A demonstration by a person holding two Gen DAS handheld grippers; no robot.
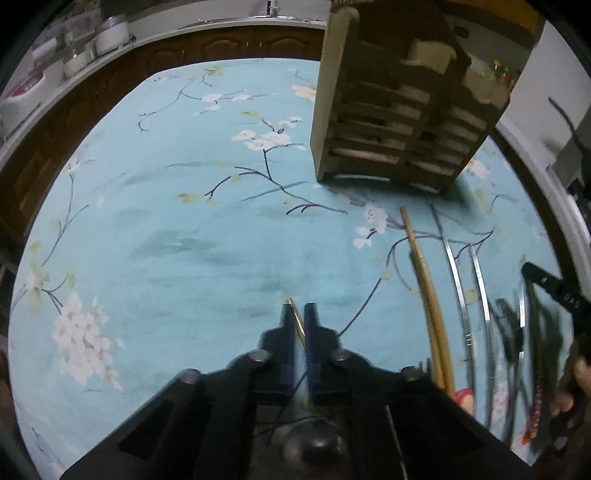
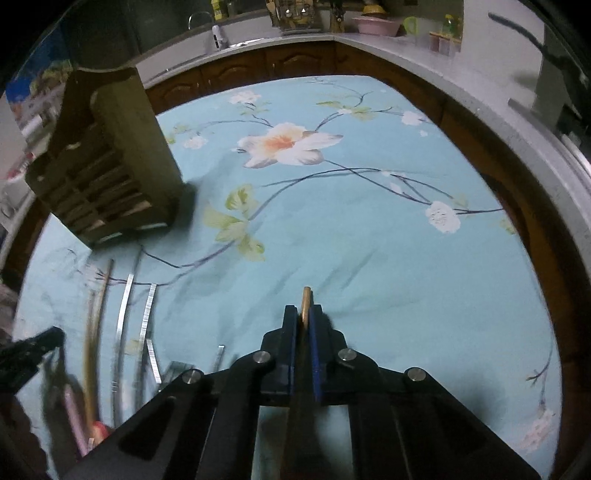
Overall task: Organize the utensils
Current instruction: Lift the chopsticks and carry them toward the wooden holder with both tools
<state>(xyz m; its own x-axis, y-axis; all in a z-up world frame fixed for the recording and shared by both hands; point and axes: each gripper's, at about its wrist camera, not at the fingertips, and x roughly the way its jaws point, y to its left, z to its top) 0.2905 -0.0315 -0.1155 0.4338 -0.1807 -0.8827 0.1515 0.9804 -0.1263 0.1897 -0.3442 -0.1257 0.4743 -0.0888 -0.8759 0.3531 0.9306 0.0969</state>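
Note:
My left gripper (image 1: pixel 298 308) is shut on a thin gold-coloured utensil handle (image 1: pixel 297 319), held above the blue floral cloth (image 1: pixel 192 236). My right gripper (image 2: pixel 306 309) is shut on a gold-coloured utensil handle (image 2: pixel 306 304). A slatted wooden utensil holder (image 1: pixel 395 110) stands on the cloth ahead and to the right of the left gripper; in the right wrist view the holder (image 2: pixel 110 173) is at the far left. Loose utensils lie in a row: wooden chopsticks (image 1: pixel 428 291) and metal handles (image 1: pixel 461 295), which also show in the right wrist view (image 2: pixel 125 314).
A kitchen counter (image 2: pixel 424 51) with jars, a pink bowl (image 2: pixel 376 24) and a sink tap runs behind the table over dark wooden cabinets. The right gripper's finger (image 1: pixel 554 291) shows at the right edge of the left wrist view.

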